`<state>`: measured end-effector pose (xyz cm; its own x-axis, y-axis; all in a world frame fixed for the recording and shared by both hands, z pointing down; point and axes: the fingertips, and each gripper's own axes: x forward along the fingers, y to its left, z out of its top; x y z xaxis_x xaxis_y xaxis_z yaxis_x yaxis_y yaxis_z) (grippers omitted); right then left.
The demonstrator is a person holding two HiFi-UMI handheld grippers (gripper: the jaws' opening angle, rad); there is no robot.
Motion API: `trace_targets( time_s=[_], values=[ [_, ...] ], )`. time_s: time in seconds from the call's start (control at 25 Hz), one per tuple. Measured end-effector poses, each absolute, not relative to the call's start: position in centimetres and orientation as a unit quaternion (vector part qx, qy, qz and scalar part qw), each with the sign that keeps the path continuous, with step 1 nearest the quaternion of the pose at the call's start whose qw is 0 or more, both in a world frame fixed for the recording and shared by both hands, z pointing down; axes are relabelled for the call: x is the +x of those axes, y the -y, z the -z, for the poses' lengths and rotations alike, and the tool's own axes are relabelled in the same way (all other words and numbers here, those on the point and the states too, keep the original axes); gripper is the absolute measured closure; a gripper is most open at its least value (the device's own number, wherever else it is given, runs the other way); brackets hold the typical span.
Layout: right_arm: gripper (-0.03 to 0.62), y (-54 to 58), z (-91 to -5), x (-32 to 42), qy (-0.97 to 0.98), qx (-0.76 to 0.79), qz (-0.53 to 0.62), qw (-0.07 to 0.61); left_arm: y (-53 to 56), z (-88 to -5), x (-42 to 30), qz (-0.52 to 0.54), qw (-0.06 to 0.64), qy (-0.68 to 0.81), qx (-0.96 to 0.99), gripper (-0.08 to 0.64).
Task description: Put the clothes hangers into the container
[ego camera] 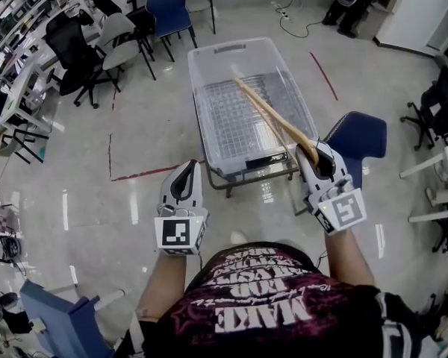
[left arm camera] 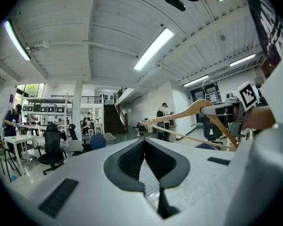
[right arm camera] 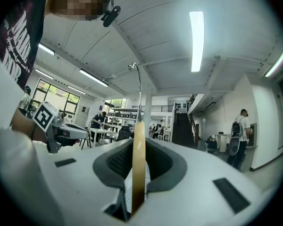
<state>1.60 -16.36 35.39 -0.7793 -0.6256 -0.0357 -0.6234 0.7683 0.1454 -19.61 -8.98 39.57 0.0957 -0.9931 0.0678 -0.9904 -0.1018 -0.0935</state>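
A clear plastic container (ego camera: 196, 95) stands on a wire cart straight ahead of me. My right gripper (ego camera: 319, 159) is shut on a wooden clothes hanger (ego camera: 272, 118), which slants forward over the container's open top. In the right gripper view the wooden hanger (right arm camera: 138, 173) stands edge-on between the pads, its metal hook rising above my right gripper (right arm camera: 139, 140). My left gripper (ego camera: 185, 177) hovers at the container's near left corner, shut, with nothing in it. The left gripper view shows the left gripper (left arm camera: 144, 142) with its tips together and the hanger (left arm camera: 184, 113) to the right.
A blue chair (ego camera: 358, 136) stands just right of the cart. More chairs (ego camera: 168, 10) and a black office chair (ego camera: 71, 47) stand at the back left beside desks. Red tape (ego camera: 142, 174) marks the shiny floor left of the cart.
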Motion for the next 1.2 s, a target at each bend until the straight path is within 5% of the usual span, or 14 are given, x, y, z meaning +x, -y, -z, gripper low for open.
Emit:
trace_targets(
  time_s=[1.2],
  values=[
    [0.532, 24.3, -37.7, -1.4, 0.948, 0.313, 0.048, 0.023, 16.2, -42.8, -21.4, 0.060, -0.031, -0.667, -0.742, 0.554]
  ],
)
